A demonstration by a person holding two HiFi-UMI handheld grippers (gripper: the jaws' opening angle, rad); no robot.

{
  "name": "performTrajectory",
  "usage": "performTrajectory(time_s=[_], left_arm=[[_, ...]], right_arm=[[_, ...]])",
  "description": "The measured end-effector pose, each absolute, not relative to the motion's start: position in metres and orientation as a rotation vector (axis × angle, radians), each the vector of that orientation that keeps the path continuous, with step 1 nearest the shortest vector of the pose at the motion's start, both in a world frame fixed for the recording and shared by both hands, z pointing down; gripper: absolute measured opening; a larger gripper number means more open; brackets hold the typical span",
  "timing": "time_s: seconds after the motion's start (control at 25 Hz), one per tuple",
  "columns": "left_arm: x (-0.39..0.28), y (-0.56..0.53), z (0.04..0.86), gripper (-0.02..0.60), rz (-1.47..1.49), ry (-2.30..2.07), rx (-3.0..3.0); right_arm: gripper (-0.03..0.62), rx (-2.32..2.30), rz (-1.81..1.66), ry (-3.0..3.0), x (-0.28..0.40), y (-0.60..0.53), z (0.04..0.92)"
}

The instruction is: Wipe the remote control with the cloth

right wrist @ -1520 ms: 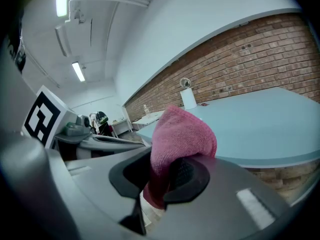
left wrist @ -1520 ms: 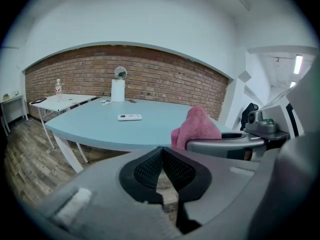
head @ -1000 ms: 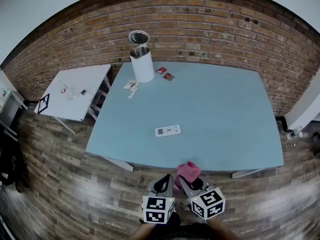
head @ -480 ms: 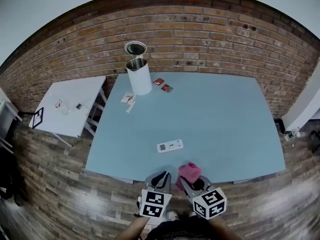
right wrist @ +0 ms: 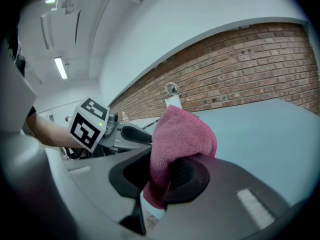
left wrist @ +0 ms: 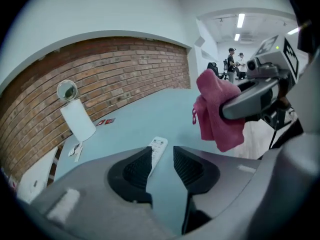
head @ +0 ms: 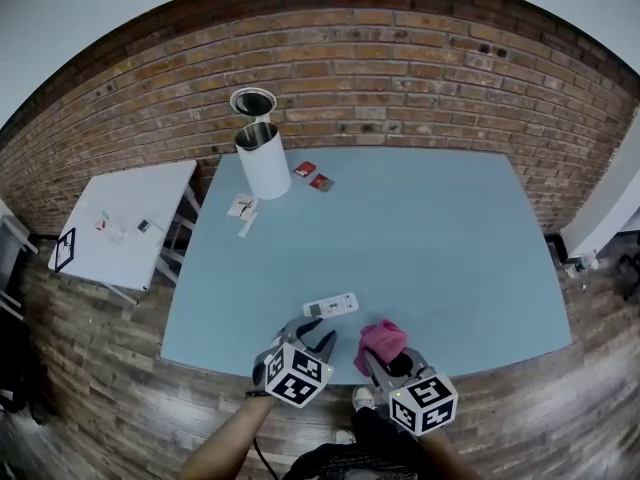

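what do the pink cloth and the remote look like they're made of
The pink cloth looks like soft microfibre or terry: fuzzy nap, limp folds. The remote looks like hard white plastic, smooth and matte; too small to be sure.

The pink cloth (head: pixel 381 338) is soft, nappy fabric. The white remote control (head: pixel 331 306) is smooth plastic. The pale blue worktop (head: pixel 430 238) is smooth and matt. The wall (head: pixel 400 78) is rough brick and the floor (head: pixel 90 388) worn wood planks. The white bin (head: pixel 263 158) seems to have a shiny metal rim.

Two small red flat items (head: pixel 304 168): too small to identify. White remote control (left wrist: pixel 159 144): near end hidden by left gripper (left wrist: pixel 162 156).
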State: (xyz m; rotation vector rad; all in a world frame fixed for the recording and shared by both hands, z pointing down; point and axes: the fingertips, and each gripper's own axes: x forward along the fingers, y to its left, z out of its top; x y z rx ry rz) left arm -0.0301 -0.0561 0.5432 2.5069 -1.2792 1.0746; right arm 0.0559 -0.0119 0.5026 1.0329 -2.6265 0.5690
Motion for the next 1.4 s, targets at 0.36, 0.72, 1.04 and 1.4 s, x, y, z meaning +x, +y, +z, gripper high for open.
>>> performTrajectory(time_s=[0.36,0.72,1.04,1.4], left_arm=[[-0.021,-0.086,0.59,0.219,1.455,-0.941,2.493],[-0.024,-0.112,0.624,0.27,1.686,-0.681,2.406],[-0.025,-0.115,0.646,0.272,1.786,-0.487,2.315],[-0.025,-0.112,0.656,0.255,1.769,-0.348,2.177]], right_arm=[[0.064,1.039,0.619,-2.636,0.061,-0.06,0.509],[0.064,1.001,0.684,-2.655,0.058,-0.09,0.52],[0.064,0.998,0.736,-2.659,0.066,-0.111,0.528],[0.064,0.961,0.824,-2.69,0.06,-0.133,0.537]])
